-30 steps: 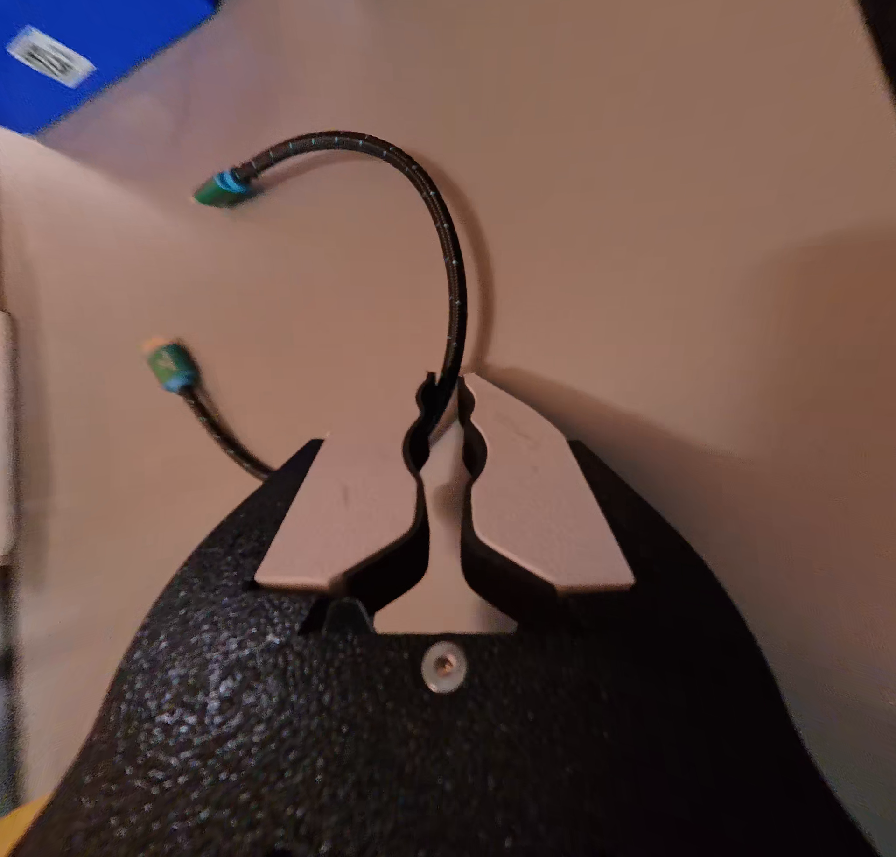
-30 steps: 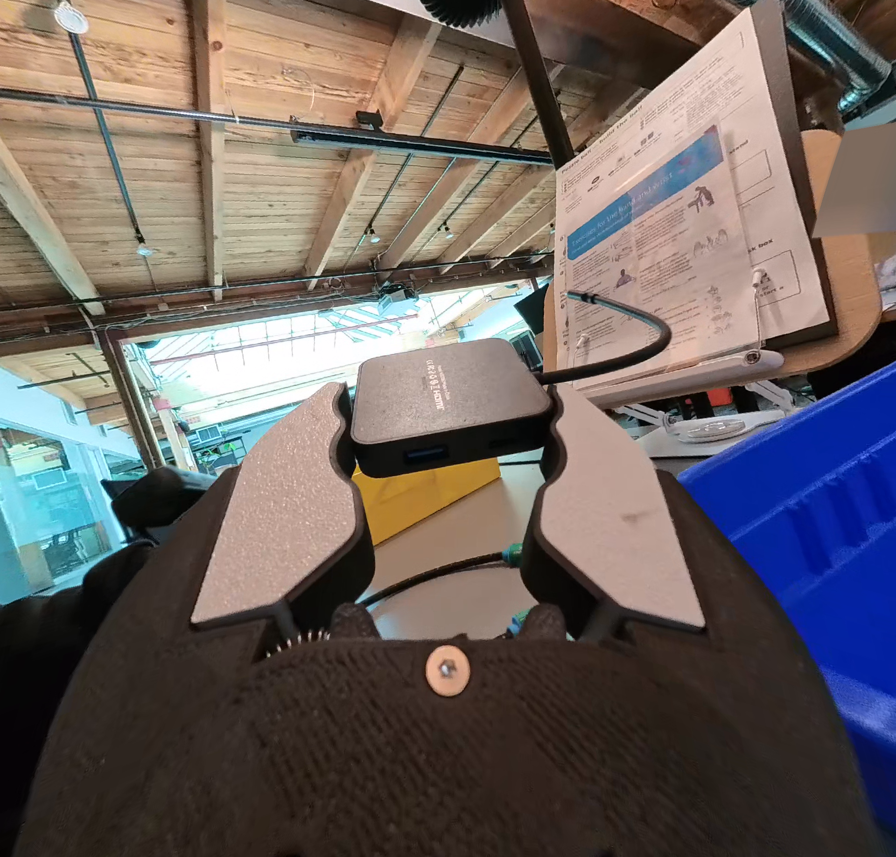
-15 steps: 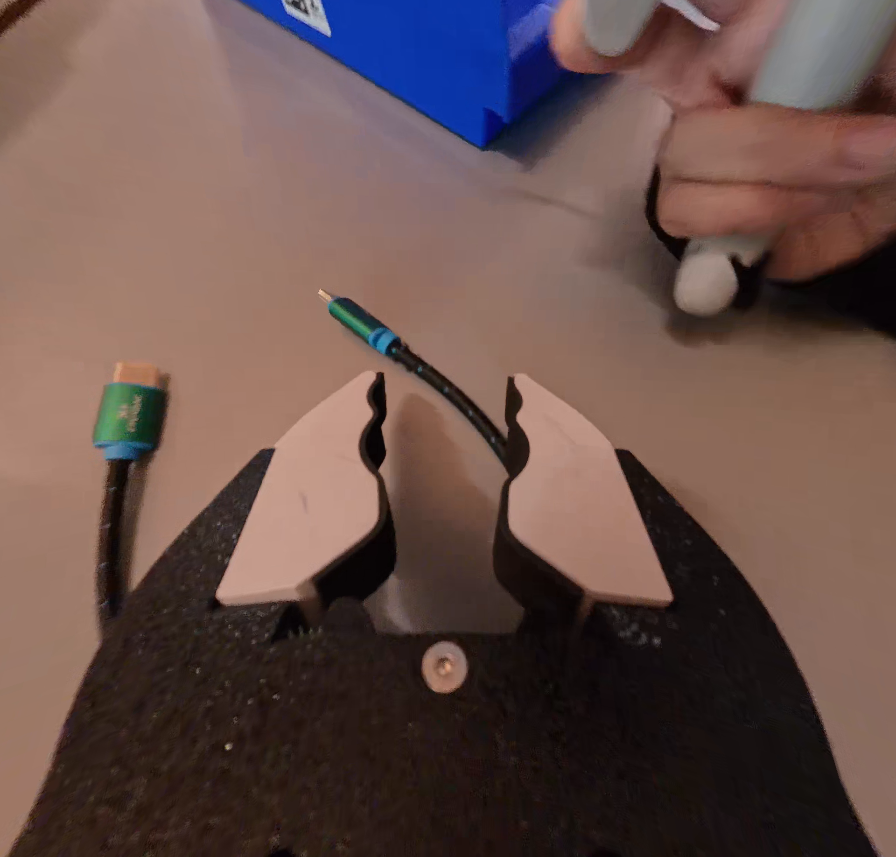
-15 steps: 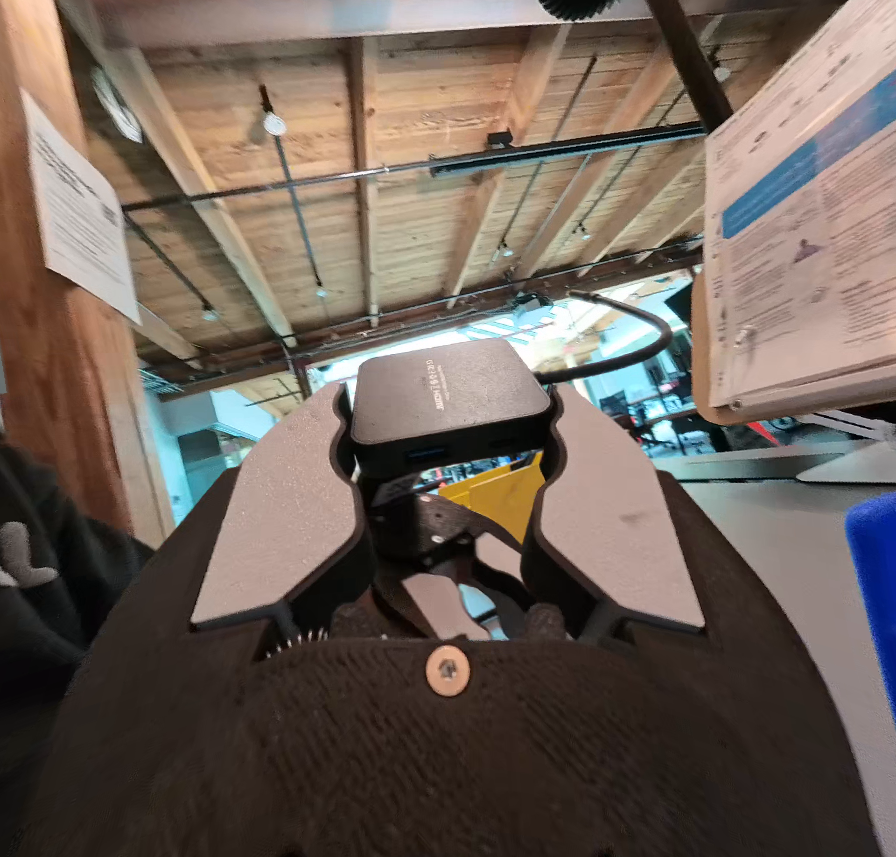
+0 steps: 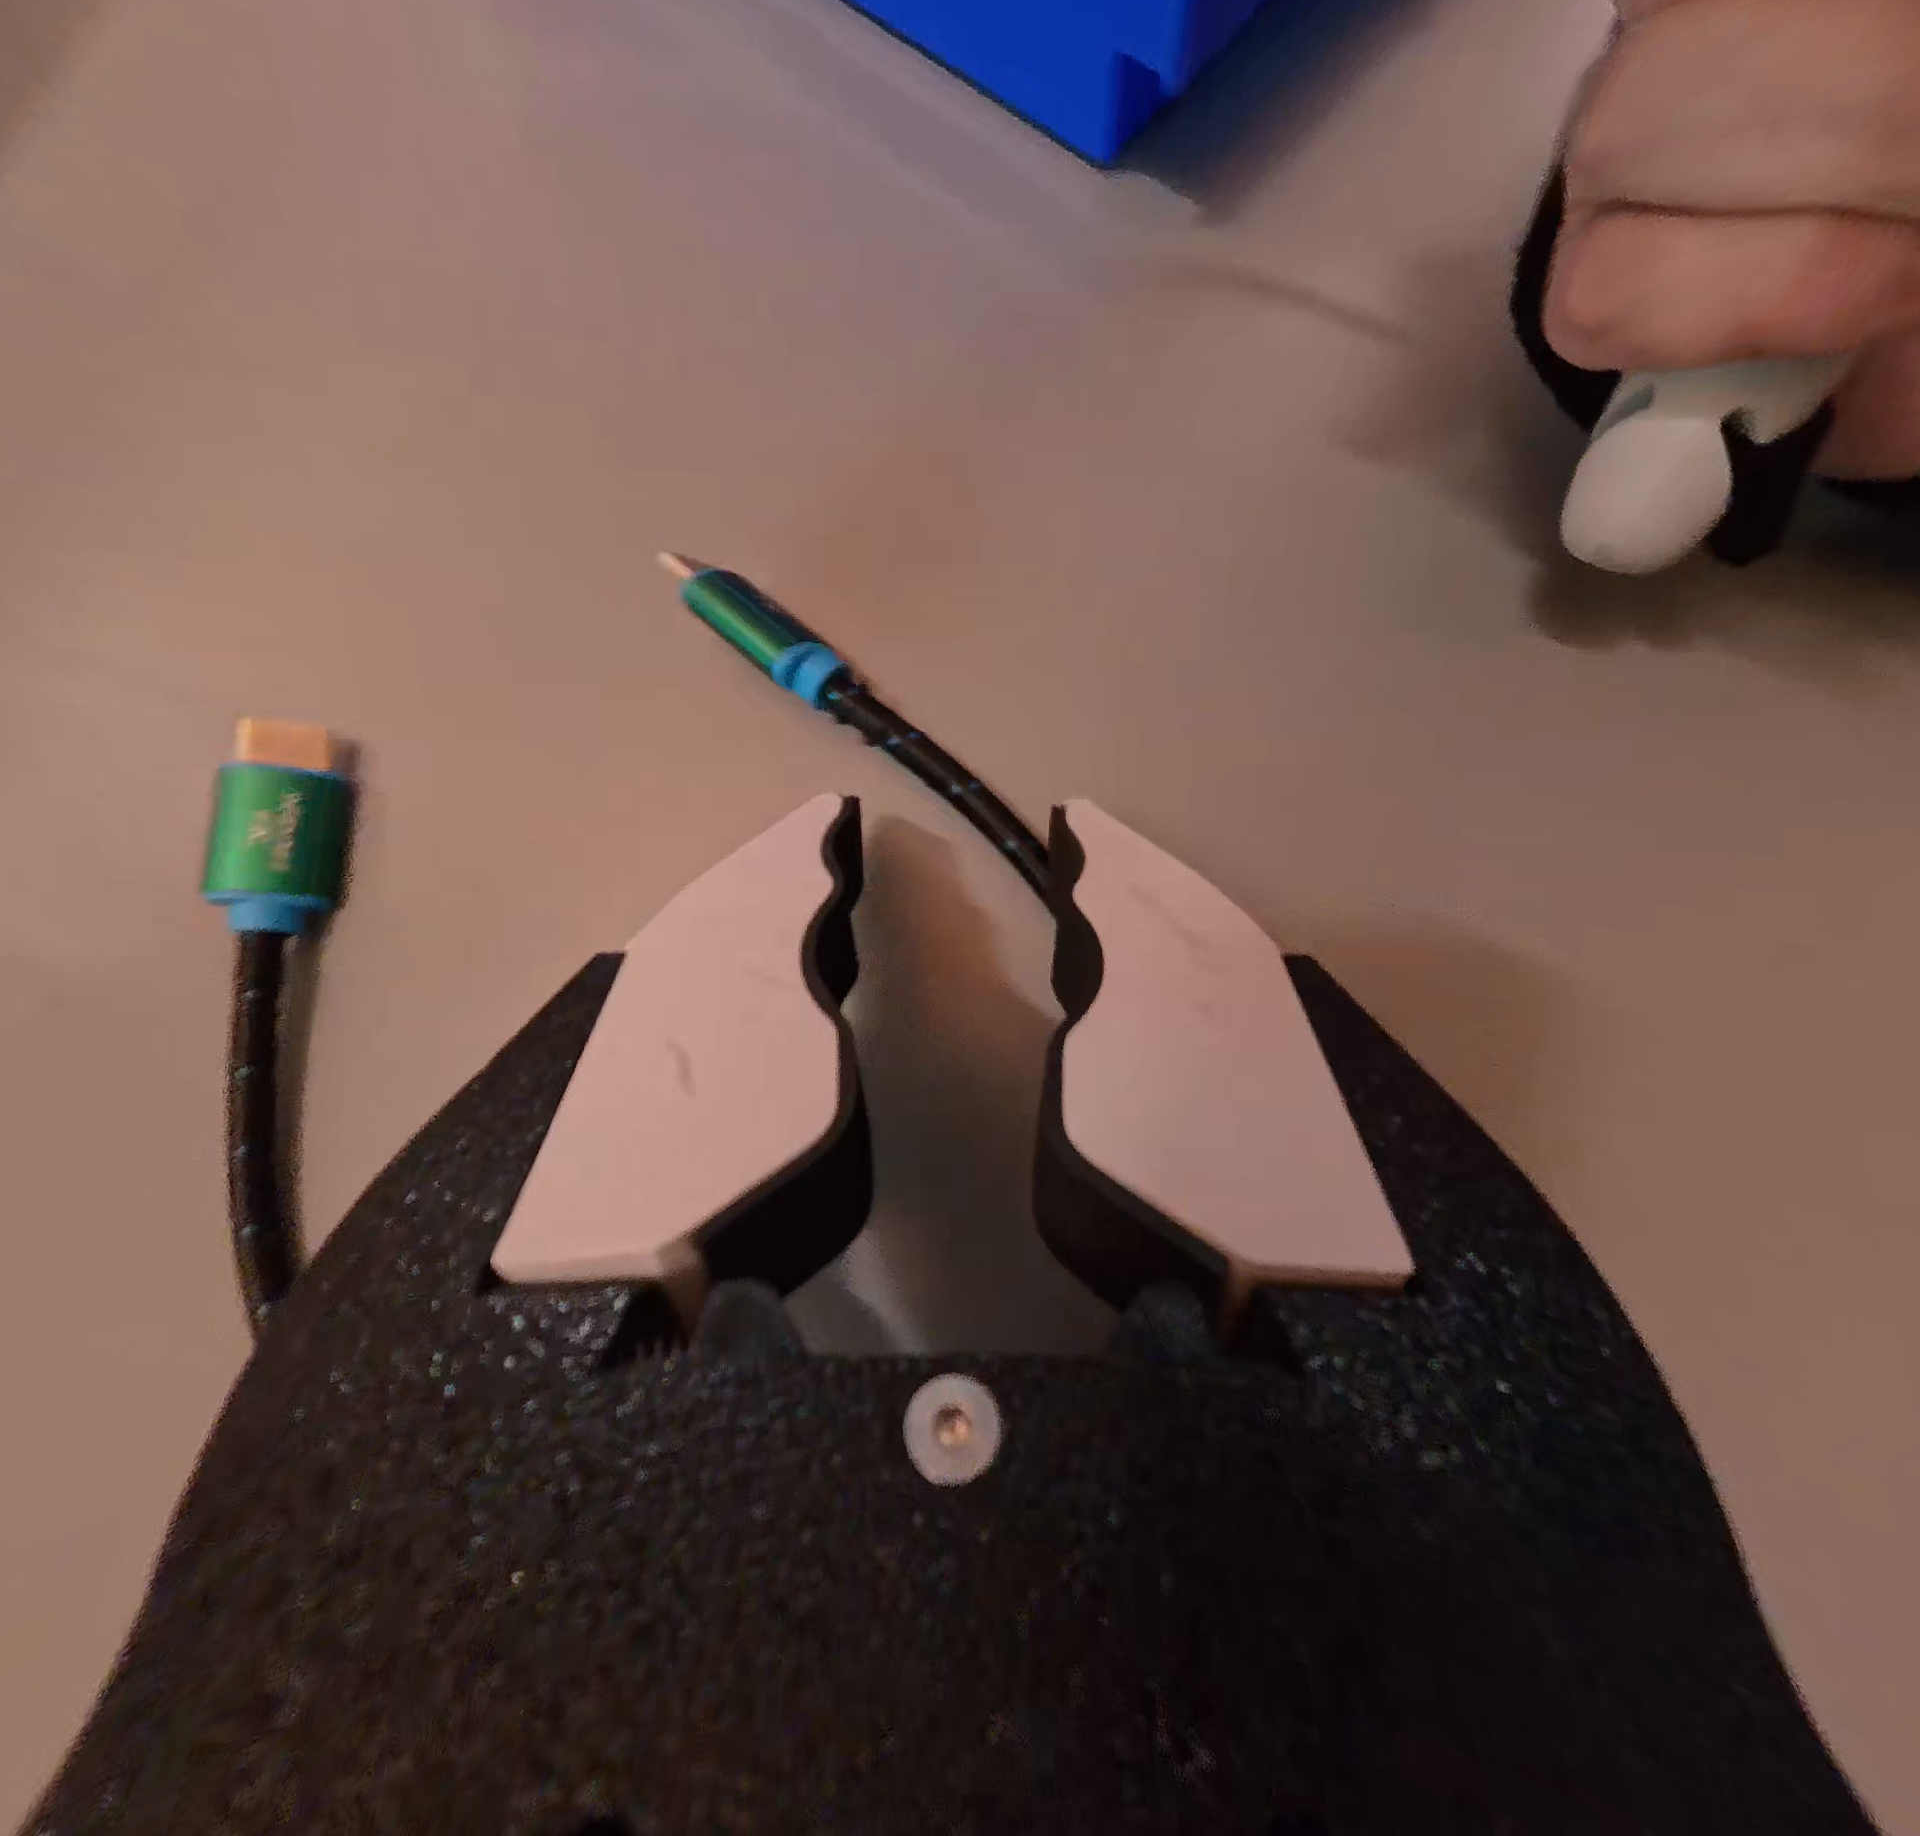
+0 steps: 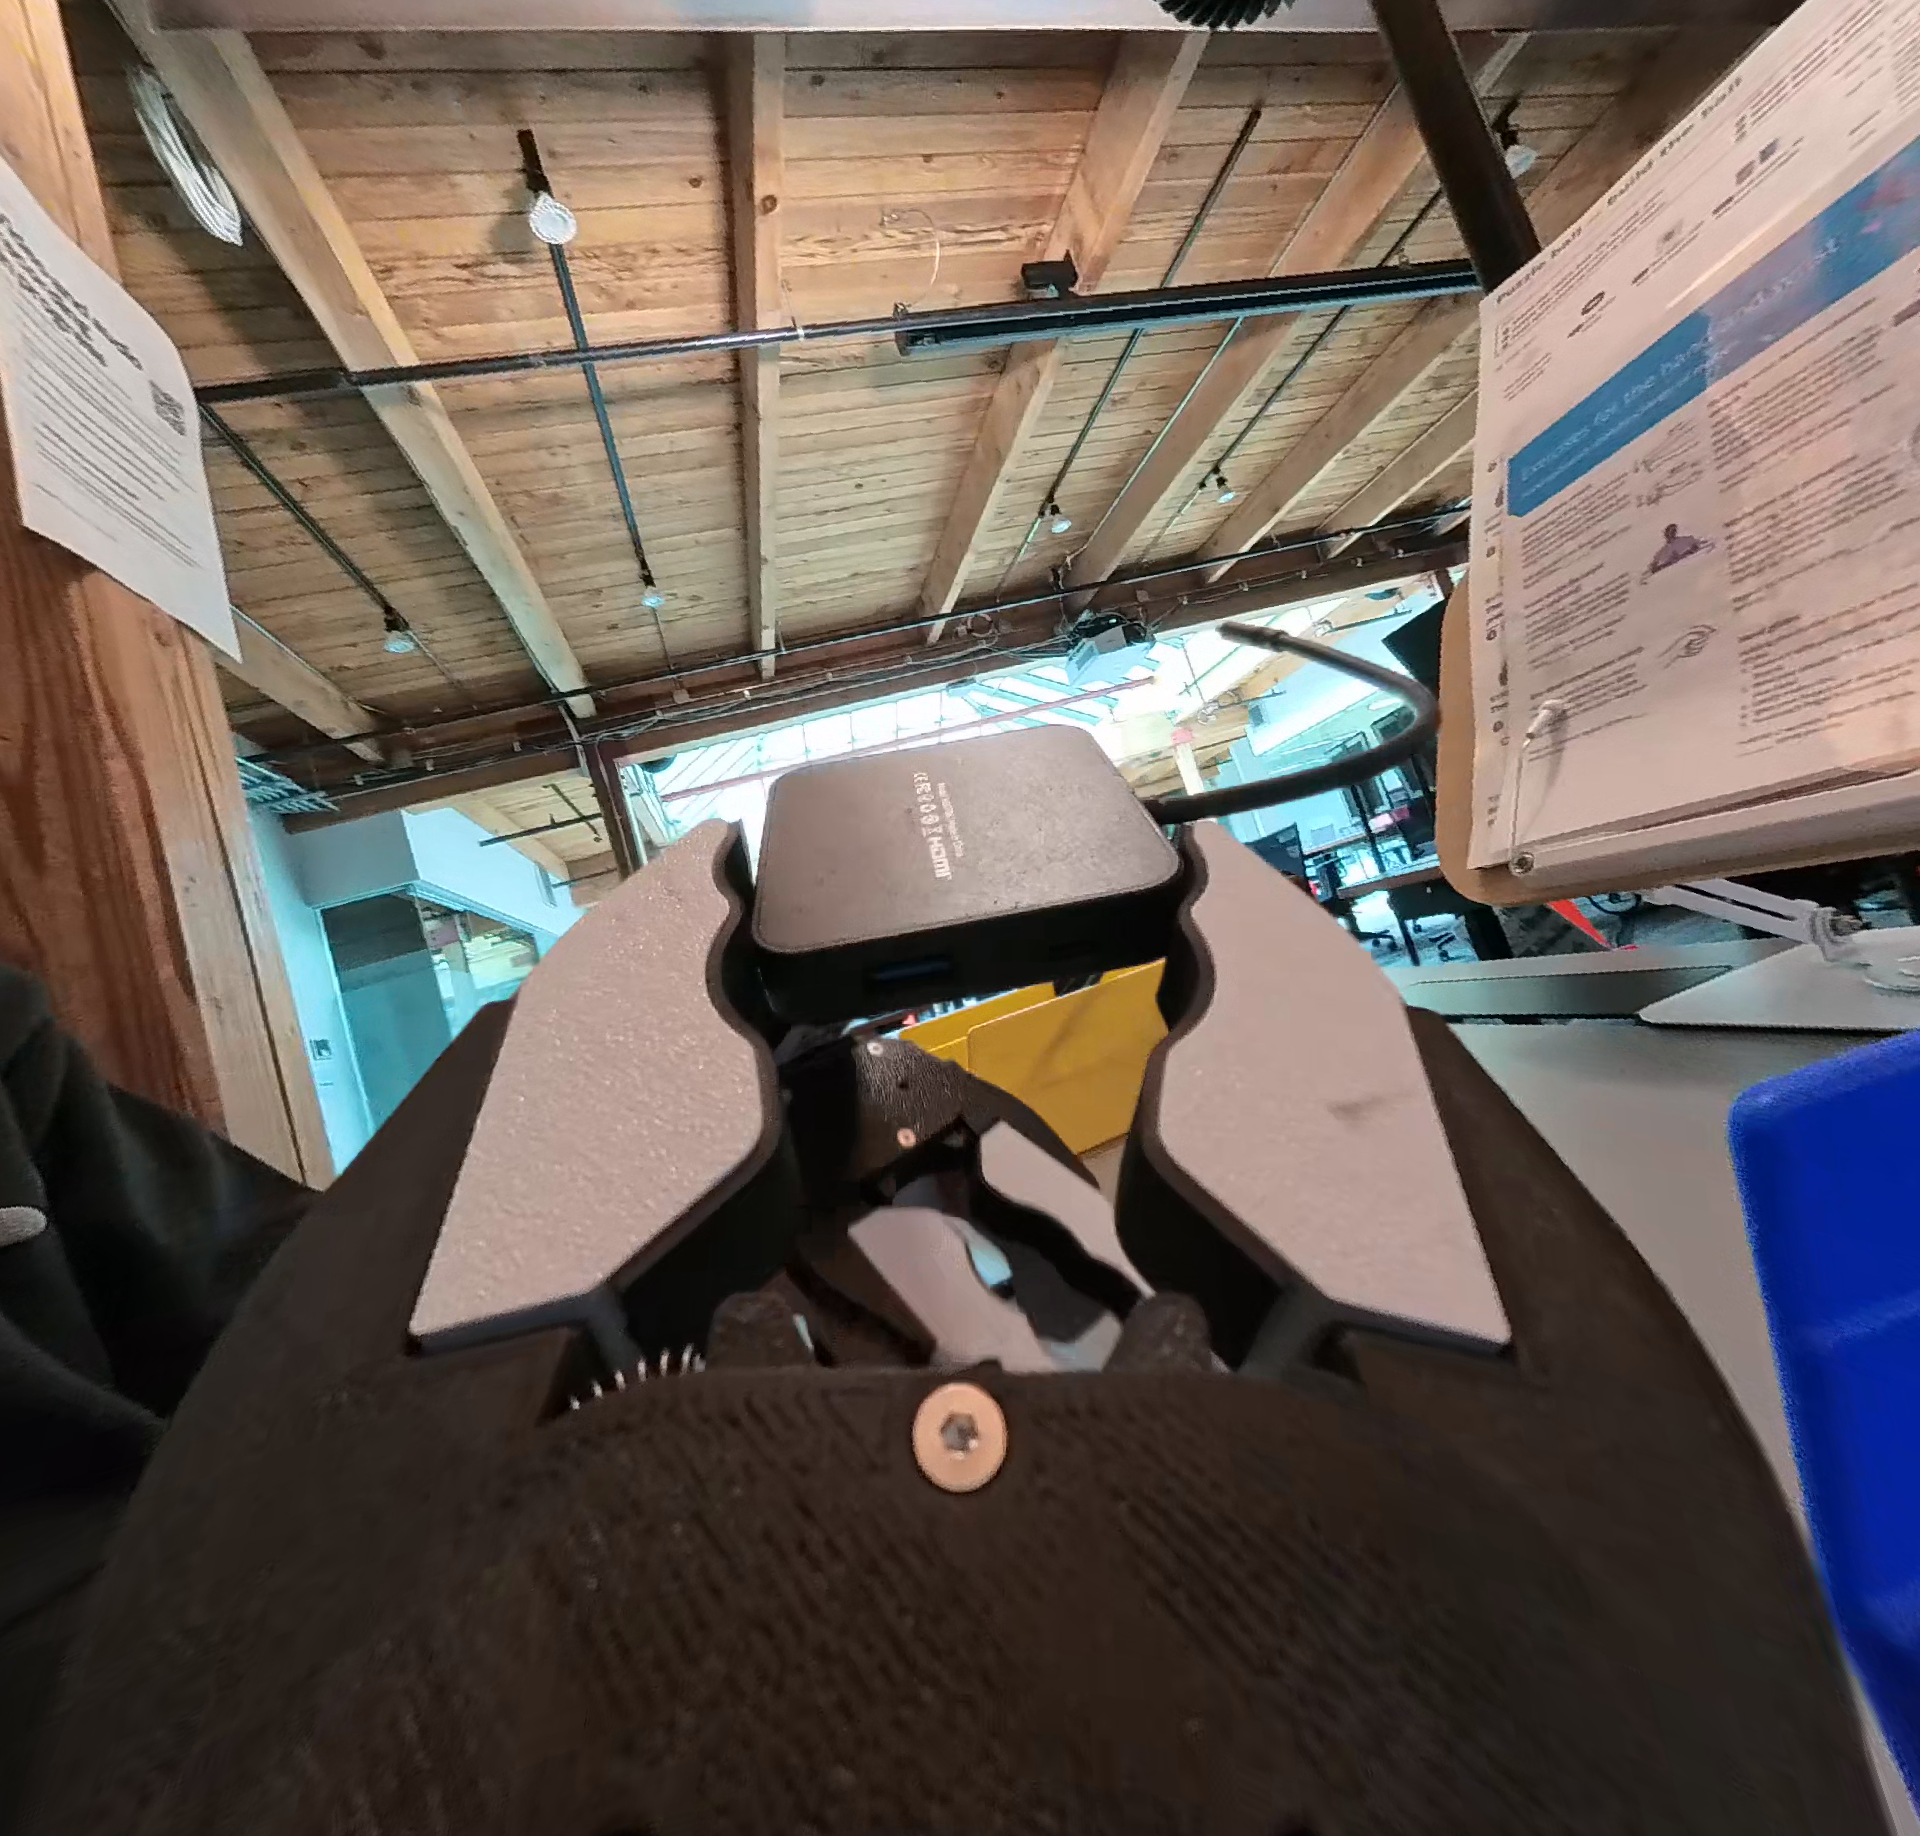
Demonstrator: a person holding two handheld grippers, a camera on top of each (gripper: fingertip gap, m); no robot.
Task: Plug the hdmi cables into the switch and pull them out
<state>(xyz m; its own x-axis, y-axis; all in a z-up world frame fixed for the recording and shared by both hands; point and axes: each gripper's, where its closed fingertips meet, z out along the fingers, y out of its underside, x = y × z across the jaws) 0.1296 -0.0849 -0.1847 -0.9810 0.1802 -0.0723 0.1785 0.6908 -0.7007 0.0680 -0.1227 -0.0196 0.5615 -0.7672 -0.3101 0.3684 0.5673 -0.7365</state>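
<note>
My left gripper (image 5: pixel 954 820) is open and empty, low over the grey table (image 5: pixel 520 384). A black braided HDMI cable (image 5: pixel 956 799) runs out from under its right fingertip (image 5: pixel 1081 851). The cable's green plug (image 5: pixel 743 623) points up and left just ahead of the fingers. A second green plug with a gold tip (image 5: pixel 275 830) lies on the table to the left. My right gripper (image 6: pixel 961 841) is shut on the black switch (image 6: pixel 966 851), held up toward the ceiling. The switch's short black tail cable (image 6: pixel 1351 737) curls off to the right. The left gripper (image 6: pixel 997 1194) shows below the switch.
A blue bin (image 5: pixel 1039 20) stands at the far side of the table and shows in the right wrist view (image 6: pixel 1849 1319). A person's hand (image 5: pixel 1714 228) holds the other gripper's handle at the upper right. A printed sheet on a stand (image 6: pixel 1714 539) and a yellow bin (image 6: pixel 1039 1048) stand beyond.
My left gripper was shut on the braided cable, then opened and let it go; it now sits behind the plug. My right gripper swung left, still holding the switch.
</note>
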